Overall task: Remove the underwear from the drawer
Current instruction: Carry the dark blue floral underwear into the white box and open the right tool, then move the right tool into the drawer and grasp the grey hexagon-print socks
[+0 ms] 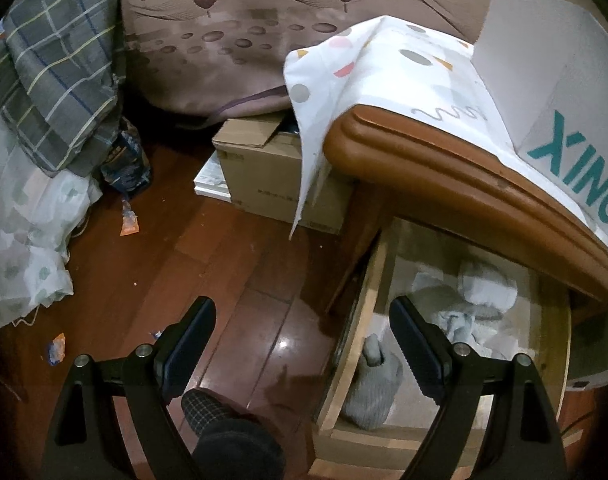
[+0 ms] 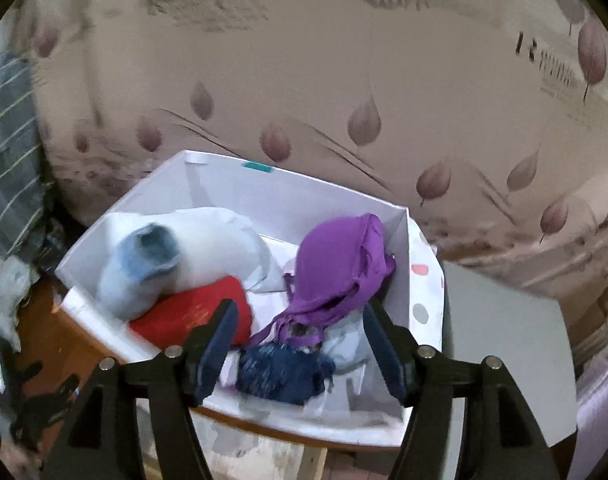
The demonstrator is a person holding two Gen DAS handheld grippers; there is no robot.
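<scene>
1. Purple bra [image 2: 340, 264], navy garment [image 2: 283, 372] and red item [image 2: 191, 316] lie in a white box [image 2: 287, 196].
2. White cloth [image 1: 388, 68] with grey, pink and yellow dots (at two o'clock).
3. Grey plaid bedding [image 1: 59, 60] at ten o'clock.
4. Reddish-brown wooden floor [image 1: 207, 248].
5. Pale grey socks [image 1: 372, 392] in the drawer [image 1: 356, 344].

glossy reddish-brown wooden floor [image 1: 239, 264]: light being reflected | pale unvarnished wooden drawer [image 1: 368, 304]: matt grain being shown | brown cardboard box [image 1: 263, 164]: dull paper face being shown | white smooth card box [image 2: 287, 196]: soft purple cloth bra [image 2: 340, 264] and fuzzy dark-blue knit garment [image 2: 283, 372] being held
</scene>
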